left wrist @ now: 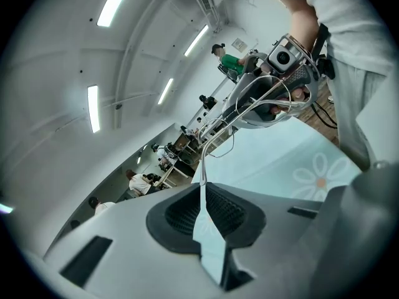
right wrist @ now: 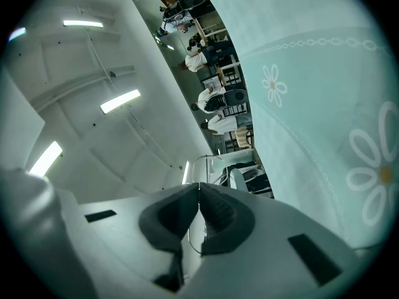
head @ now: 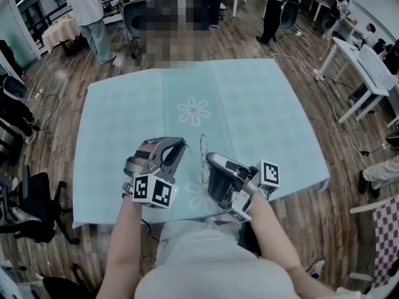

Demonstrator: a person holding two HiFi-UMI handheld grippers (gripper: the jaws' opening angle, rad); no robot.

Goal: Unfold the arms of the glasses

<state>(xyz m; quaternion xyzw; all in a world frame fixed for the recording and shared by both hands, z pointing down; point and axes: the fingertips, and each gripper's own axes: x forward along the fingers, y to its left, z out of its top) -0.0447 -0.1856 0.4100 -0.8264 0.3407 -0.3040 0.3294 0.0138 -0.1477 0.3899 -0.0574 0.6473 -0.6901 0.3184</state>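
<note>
Swinging the arm out slowly looks right — left tool pinched shut on that thin wire, right tool clamped on the glasses frame, all held above the worktop — keep the right one still and don't force it.

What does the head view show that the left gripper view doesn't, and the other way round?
Only the head view: the full outline of the pale blue-green flowered tablecloth and the square-marker cube on the left gripper. Only the left gripper view: the left gripper shut on one thin arm of the wire-frame glasses, and ceiling strip lights. Both: the right gripper holding the glasses over the cloth.
</note>
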